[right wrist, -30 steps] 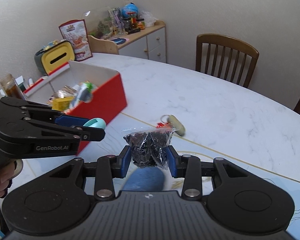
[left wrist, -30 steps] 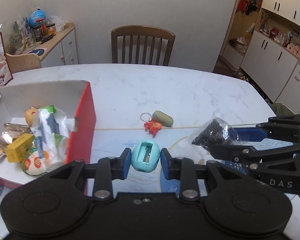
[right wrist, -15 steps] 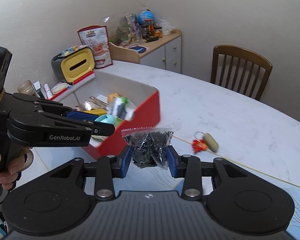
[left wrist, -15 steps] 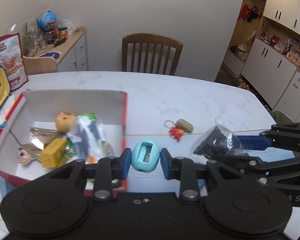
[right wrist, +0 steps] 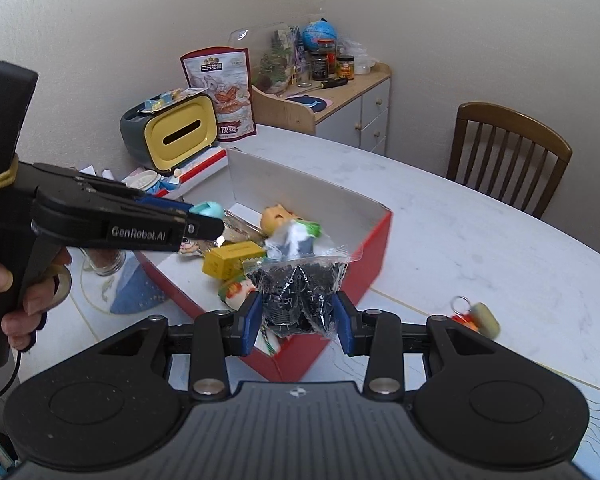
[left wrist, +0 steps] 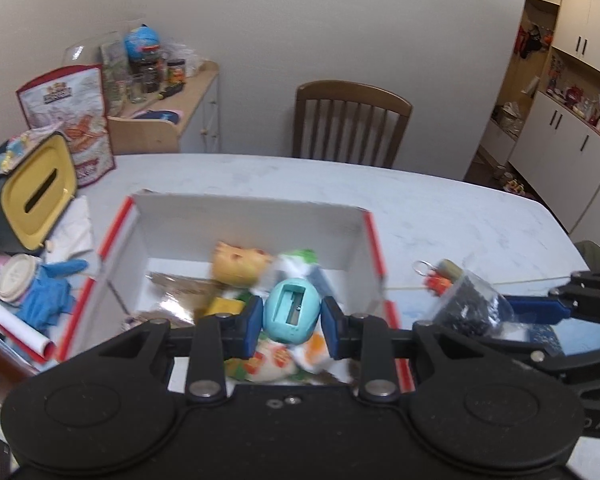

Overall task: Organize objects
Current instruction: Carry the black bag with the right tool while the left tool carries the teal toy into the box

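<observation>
So there's a big white marble-look table (right wrist: 480,248) under everything; on it sits an open red cardboard box with white inside walls (left wrist: 244,220), already stuffed with a yellow toy head (left wrist: 238,266), a small yellow carton (right wrist: 233,263) and some crinkly snack packets, bit blurry tbh. A grey and yellow tissue holder (right wrist: 180,132) sits just beside the box on its far side.

The left gripper (left wrist: 292,320) hangs over the box, jaws narrow and clamped on a teal egg-shaped plastic pencil sharpener (left wrist: 292,314), blade slot facing the camera; a hand (right wrist: 24,292) squeezes its handle. The right gripper (right wrist: 298,318) is over the box's near corner, jaws pinching a clear plastic bag of small black bits (right wrist: 298,292), which sticks up between the blue pads.

Smallest thing: an olive-green keychain with a red charm and metal ring (right wrist: 474,314), lying on the table outside the box, near its red side.
</observation>
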